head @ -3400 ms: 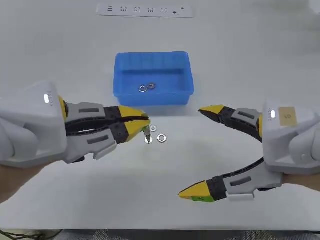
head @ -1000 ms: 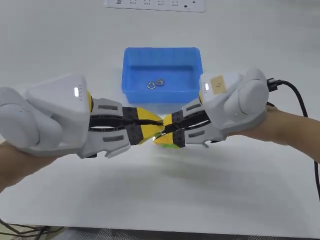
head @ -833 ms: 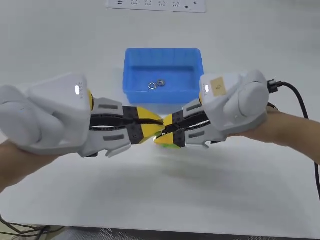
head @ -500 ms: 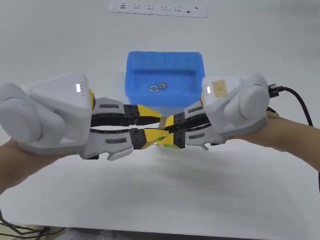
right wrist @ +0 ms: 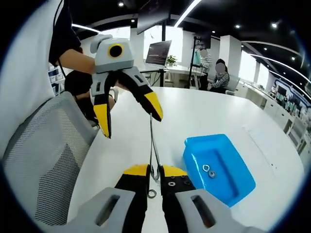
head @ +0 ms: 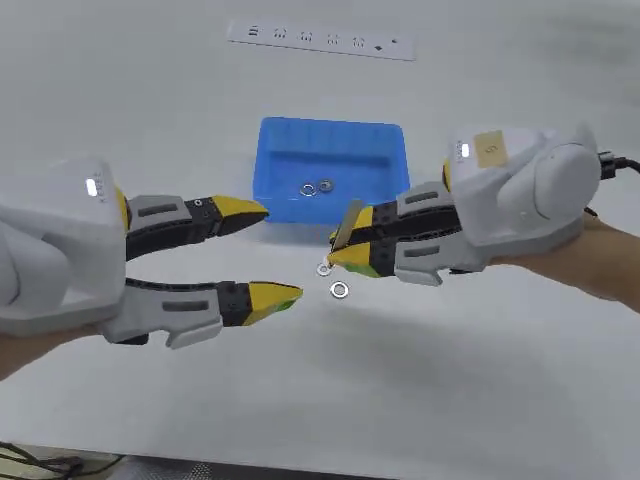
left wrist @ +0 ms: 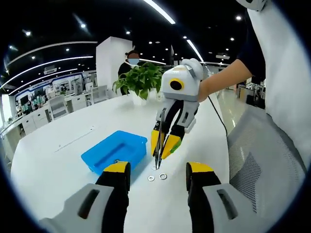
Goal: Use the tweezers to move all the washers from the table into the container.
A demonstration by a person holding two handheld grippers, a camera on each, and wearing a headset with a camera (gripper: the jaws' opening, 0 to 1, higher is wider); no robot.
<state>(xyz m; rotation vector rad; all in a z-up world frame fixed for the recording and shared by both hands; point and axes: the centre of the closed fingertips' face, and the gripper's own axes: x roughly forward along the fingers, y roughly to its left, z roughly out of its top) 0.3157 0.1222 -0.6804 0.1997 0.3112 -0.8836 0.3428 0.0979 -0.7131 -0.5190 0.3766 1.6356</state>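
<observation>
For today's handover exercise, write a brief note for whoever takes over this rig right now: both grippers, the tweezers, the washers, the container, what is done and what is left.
The left gripper is open and holds nothing.
The right gripper has its jaws shut on the tweezers, tips pointing down at the table.
The container holds two stored washers.
Two loose washers lie in front of it, by the tweezers' tips.
Done: two washers in. Left: pick up the two loose ones and drop them in.
</observation>
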